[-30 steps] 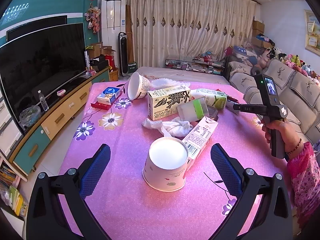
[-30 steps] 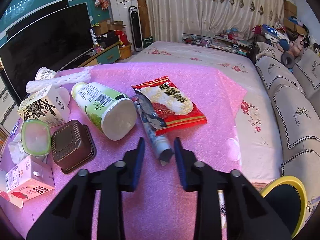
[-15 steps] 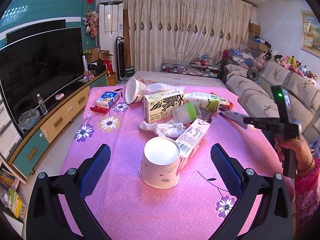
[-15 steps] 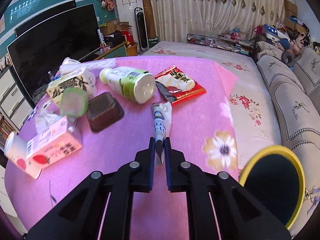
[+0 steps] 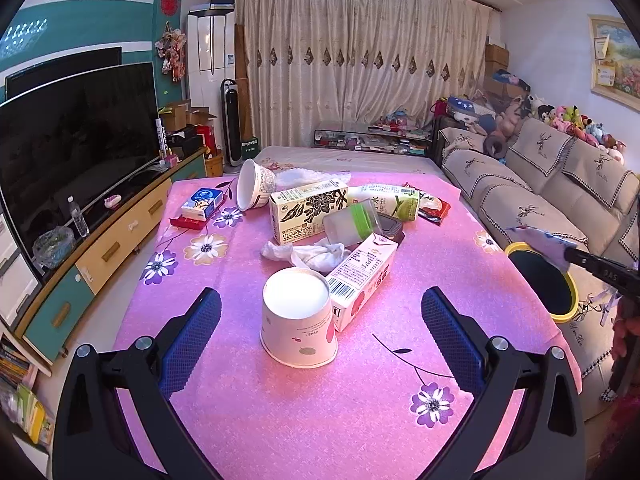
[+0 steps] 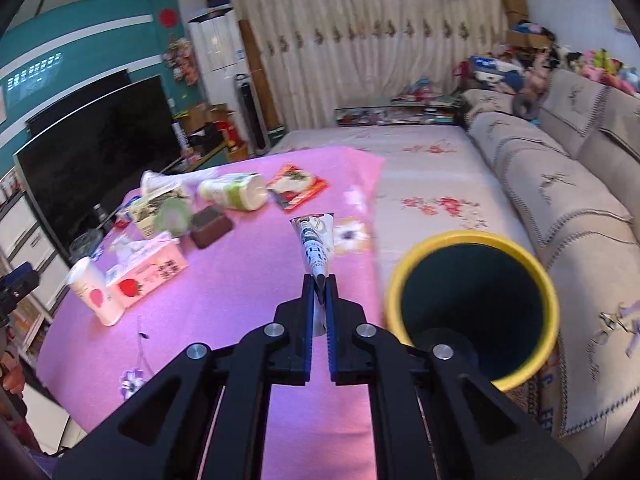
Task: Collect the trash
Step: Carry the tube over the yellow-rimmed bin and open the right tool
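Trash in hand is a flattened tube (image 6: pixel 316 246), pinched by its tail in the right gripper (image 6: pixel 319 280) above the table edge, beside the yellow-rimmed bin (image 6: pixel 472 304). Carry it right until it hangs over the bin's mouth, then release — not sooner. Left gripper (image 5: pixel 320 320) hovers wide open, empty, over the paper cup (image 5: pixel 298 320).

Location: a home living room. Indicators: a large television (image 5: pixel 76 136) on a low drawer cabinet (image 5: pixel 120 236) along the teal wall; a fabric-covered sofa (image 5: pixel 532 192) with plush toys (image 5: pixel 576 120) lined on its backrest; full-length beige curtains (image 5: pixel 360 64) across the far wall; a desk with a pink floral cloth (image 5: pixel 304 400) at the centre.
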{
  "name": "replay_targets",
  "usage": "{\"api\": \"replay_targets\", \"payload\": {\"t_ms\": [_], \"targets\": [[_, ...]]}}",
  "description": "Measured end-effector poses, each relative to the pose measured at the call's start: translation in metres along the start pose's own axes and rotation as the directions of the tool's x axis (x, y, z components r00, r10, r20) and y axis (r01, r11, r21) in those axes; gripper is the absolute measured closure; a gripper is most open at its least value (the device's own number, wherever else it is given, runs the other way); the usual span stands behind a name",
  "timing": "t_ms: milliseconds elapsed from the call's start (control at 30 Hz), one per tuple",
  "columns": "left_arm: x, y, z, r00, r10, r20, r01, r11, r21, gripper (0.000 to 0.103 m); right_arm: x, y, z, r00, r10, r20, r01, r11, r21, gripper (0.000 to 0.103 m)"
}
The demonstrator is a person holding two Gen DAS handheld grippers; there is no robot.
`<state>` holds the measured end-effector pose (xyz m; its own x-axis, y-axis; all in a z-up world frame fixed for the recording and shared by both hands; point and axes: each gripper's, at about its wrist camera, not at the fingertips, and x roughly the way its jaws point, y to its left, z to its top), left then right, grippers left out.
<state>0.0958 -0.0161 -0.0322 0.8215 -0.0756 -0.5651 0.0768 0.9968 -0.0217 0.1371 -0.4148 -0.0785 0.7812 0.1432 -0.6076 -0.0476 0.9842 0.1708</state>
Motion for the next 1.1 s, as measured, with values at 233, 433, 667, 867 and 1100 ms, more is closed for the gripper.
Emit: {"api": "replay_targets", "payload": {"t_ms": [233,433,667,867,1100], "targets": [[0.002,-0.010,-0.003,1.000,-0.007,-0.018,0.008,1.000,0.006,0.004,0.020,-0.071,-0.014,0.981,-0.182,-0.075,0.189,0.977,0.099,0.097],[0.006,-0.017,-0.004,1.000,-0.003,-0.027,0.003,1.000,0.024,0.004,0.056,-0.105,-0.018,0.961,-0.250,-0.121,0.266,0.954,0.138,0.080],[0.022,-0.009,-0.008,0.998,-0.004,-0.065,0.005,1.000,0.010,0.004,0.055,-0.102,-0.020,0.964,-0.244,-0.110,0.259,0.952,0.162,0.072],[0.048,0.004,-0.017,0.994,0.030,-0.103,-0.030,1.000,0.008,0.004,0.039,-0.075,-0.024,0.969,-0.235,-0.079,0.244,0.962,0.125,0.068],[0.081,0.017,-0.017,0.993,0.039,-0.115,-0.038,0.999,0.006,0.004,0.040,-0.056,-0.023,0.976,-0.202,-0.076,0.209,0.972,0.103,0.067]]}}
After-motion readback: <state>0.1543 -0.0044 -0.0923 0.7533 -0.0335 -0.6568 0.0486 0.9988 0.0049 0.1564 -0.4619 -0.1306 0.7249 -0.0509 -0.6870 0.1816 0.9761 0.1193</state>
